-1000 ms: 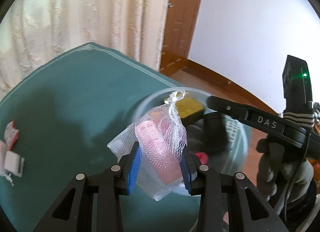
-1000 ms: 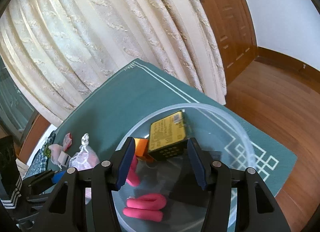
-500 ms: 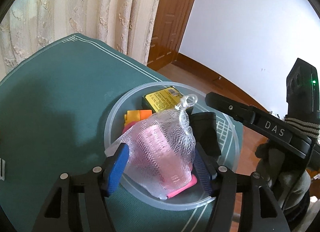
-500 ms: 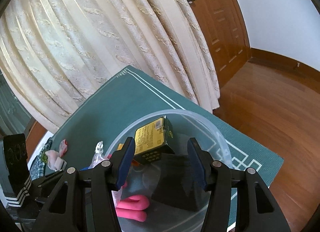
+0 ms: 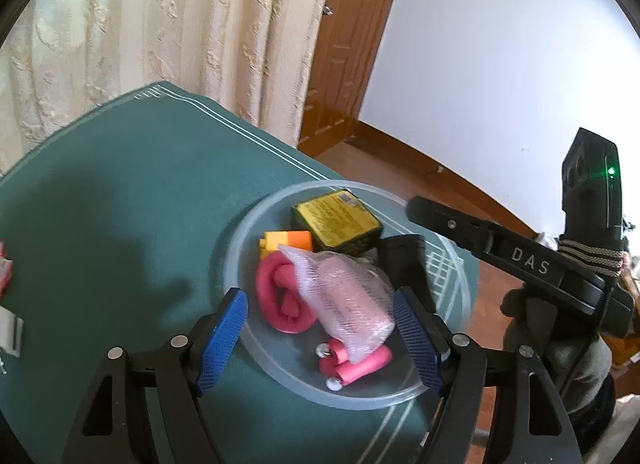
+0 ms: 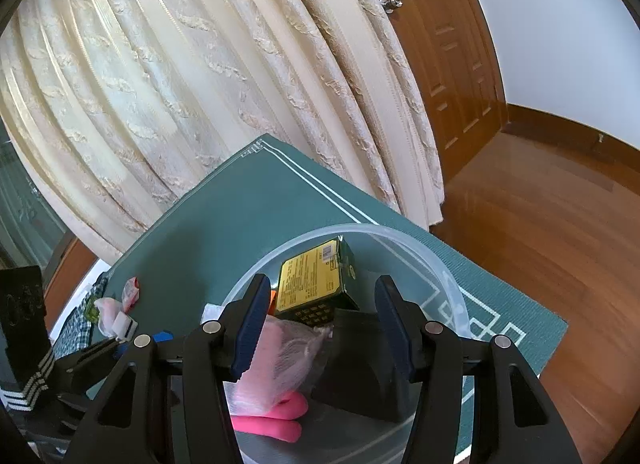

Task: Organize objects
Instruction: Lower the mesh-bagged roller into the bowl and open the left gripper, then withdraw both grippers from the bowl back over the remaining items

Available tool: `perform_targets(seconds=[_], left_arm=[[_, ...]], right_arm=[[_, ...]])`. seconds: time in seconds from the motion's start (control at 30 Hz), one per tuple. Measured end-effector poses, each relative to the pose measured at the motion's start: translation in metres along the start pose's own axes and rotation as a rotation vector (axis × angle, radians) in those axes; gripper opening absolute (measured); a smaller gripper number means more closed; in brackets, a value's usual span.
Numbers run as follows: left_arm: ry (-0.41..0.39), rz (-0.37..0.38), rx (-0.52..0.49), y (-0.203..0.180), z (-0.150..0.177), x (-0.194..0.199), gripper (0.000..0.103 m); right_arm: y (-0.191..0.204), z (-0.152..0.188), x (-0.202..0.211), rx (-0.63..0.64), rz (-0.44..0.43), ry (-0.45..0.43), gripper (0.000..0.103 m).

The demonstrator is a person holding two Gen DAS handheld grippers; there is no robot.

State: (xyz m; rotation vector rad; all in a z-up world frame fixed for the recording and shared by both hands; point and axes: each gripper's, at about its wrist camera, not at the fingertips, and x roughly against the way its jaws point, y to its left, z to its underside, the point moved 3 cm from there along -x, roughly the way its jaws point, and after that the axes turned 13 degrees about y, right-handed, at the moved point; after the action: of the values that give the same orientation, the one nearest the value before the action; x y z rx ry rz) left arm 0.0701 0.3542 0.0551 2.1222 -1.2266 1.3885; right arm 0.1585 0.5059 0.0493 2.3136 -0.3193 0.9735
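Jaws of the left gripper (image 5: 320, 328) stand released, spread either side of the mesh bag (image 5: 344, 296), which lies in the clear bowl (image 5: 240, 232) at centre frame. The right gripper (image 6: 320, 324) hangs parted above the same bowl. Drop-off looks done; next calls for fetching the small packets (image 6: 120, 304) at lower left of the worktop (image 5: 120, 204). Also inside: yellow box (image 5: 336, 220), orange block (image 5: 288, 242), pink rolls (image 5: 280, 296).

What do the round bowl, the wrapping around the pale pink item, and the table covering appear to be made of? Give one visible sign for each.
Bowl: probably translucent plastic; the cloth shows through its frosted wall.
Wrapping: fine white mesh netting; an open weave is visible.
Table covering: seemingly matte teal woven or textured mat with white printed border lines.
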Motion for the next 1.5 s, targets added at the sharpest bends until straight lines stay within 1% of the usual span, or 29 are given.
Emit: perform_targets(seconds=[0.27, 0.4, 0.43, 0.5, 0.67, 0.77, 1.07, 1.5], left_arm=[[0.028, -0.058, 0.044, 0.015, 0.004, -0.007, 0.079], [0.022, -0.081, 0.059, 0.020, 0.007, -0.004, 0.080], [0.022, -0.084, 0.068, 0.024, 0.008, -0.003, 0.081], [0.018, -0.088, 0.085, 0.027, 0.010, -0.001, 0.087], [0.009, -0.108, 0.125, 0.040, 0.014, 0.004, 0.089], [0.005, -0.114, 0.155, 0.049, 0.016, 0.006, 0.095], [-0.028, -0.170, 0.241, 0.081, 0.029, 0.022, 0.098], [-0.049, -0.223, 0.352, 0.124, 0.053, 0.040, 0.098]], right_arm=[[0.011, 0.005, -0.001, 0.025, -0.017, 0.015, 0.056], [0.018, 0.009, -0.006, 0.035, -0.028, 0.030, 0.056], [0.019, 0.009, -0.007, 0.037, -0.031, 0.033, 0.056], [0.024, 0.010, -0.010, 0.044, -0.037, 0.041, 0.056], [0.033, 0.011, -0.014, 0.055, -0.049, 0.049, 0.058], [0.037, 0.012, -0.016, 0.055, -0.053, 0.051, 0.060], [0.056, 0.012, -0.021, 0.080, -0.068, 0.056, 0.063], [0.105, 0.023, -0.036, 0.167, -0.118, 0.091, 0.069]])
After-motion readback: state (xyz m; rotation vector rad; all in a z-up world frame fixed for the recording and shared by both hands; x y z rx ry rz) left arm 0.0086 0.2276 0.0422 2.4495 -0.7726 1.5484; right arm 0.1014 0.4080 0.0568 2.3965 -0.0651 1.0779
